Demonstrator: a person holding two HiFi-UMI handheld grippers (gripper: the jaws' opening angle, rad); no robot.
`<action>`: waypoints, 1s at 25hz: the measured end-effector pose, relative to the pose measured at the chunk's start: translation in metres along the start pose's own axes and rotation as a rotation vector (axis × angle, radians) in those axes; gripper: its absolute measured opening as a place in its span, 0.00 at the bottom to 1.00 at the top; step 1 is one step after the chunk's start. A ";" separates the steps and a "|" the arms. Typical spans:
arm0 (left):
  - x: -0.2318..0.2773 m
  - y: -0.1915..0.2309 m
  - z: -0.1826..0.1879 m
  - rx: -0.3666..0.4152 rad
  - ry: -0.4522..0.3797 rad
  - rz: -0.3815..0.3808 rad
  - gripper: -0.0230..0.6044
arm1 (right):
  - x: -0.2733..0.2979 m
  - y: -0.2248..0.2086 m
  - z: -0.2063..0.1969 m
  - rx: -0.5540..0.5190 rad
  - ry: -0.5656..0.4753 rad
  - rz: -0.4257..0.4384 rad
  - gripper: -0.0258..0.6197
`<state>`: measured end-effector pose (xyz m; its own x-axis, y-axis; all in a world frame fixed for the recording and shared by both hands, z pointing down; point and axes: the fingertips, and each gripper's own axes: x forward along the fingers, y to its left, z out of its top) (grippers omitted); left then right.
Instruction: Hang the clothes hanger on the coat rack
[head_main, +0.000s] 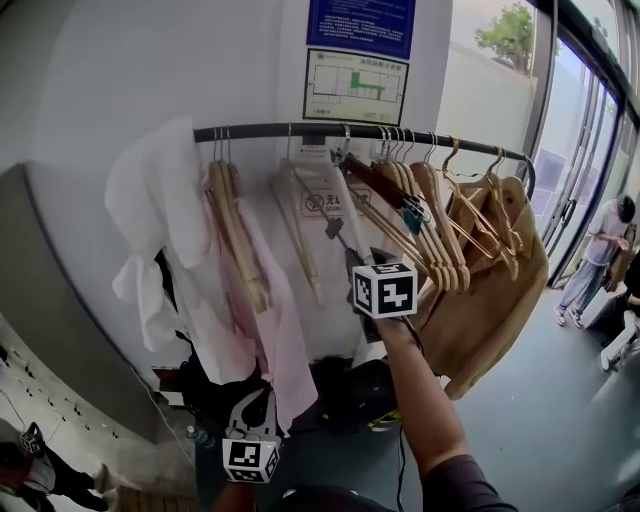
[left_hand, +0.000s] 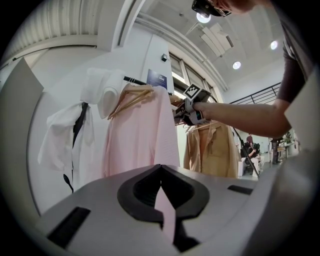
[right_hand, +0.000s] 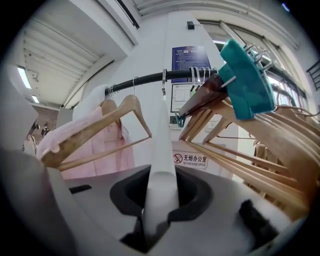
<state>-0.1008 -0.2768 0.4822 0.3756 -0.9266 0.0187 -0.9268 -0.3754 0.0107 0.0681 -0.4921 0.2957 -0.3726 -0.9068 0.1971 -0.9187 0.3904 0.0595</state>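
The black rail (right_hand: 142, 79) runs across above my right gripper (right_hand: 161, 172). Down to its left, my left gripper (left_hand: 161, 170) is pinched on a strip of the pink shirt (left_hand: 140, 135). To the right of my right tool the wooden hangers (right_hand: 250, 150) crowd close. To its left, one wooden hanger (right_hand: 95, 132) leaves a gap. My right jaws clamp the white hanger (right_hand: 164, 125), whose hook meets the rail in that gap — a teal clip (right_hand: 245, 82) hangs just to the right.

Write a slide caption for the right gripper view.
Right gripper clamps a white hanger, its hook at the black rail among wooden hangers.
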 end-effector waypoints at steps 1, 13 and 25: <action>0.001 -0.001 0.002 -0.001 -0.002 0.002 0.05 | -0.002 0.001 0.002 -0.002 -0.028 -0.003 0.13; 0.023 -0.016 0.006 0.008 -0.008 -0.031 0.05 | -0.109 0.001 -0.007 -0.046 -0.395 -0.140 0.36; 0.029 -0.033 0.017 -0.015 -0.033 -0.052 0.05 | -0.144 0.043 -0.178 -0.014 -0.194 -0.113 0.11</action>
<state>-0.0599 -0.2913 0.4654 0.4223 -0.9064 -0.0148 -0.9060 -0.4225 0.0254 0.1058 -0.3166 0.4438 -0.2868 -0.9580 -0.0037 -0.9546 0.2855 0.0848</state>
